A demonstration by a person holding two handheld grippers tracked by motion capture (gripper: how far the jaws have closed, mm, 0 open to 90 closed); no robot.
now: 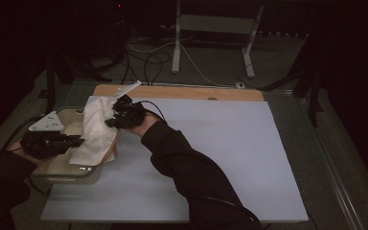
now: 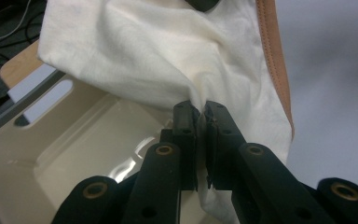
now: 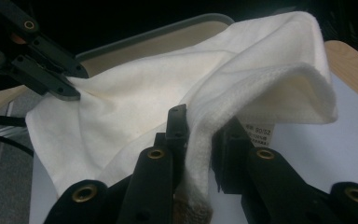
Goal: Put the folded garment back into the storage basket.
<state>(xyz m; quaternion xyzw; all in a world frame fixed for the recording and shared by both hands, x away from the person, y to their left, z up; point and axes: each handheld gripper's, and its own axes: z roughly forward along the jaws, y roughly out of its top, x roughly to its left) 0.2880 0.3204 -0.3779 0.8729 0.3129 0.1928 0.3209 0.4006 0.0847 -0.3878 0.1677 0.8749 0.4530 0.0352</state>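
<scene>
A white cloth (image 1: 96,132) hangs over the right rim of a cream plastic bin (image 1: 69,170) at the table's left. My left gripper (image 1: 80,140) reaches across the bin and is shut on the cloth's lower part; in the left gripper view its jaws (image 2: 201,109) pinch a gathered bit of cloth (image 2: 158,51) above the bin's inside (image 2: 74,135). My right gripper (image 1: 111,122) is shut on the cloth's upper right part. In the right gripper view, a thick fold of cloth (image 3: 261,79) runs between the jaws of that gripper (image 3: 203,126), and the left gripper (image 3: 51,79) holds the far edge.
A tan strap (image 2: 275,56) runs along the cloth's edge beside the pale blue mat (image 1: 211,143). A wooden board edge (image 1: 182,91) borders the mat's far side. White table legs (image 1: 177,38) and cables (image 1: 148,60) lie on the floor beyond.
</scene>
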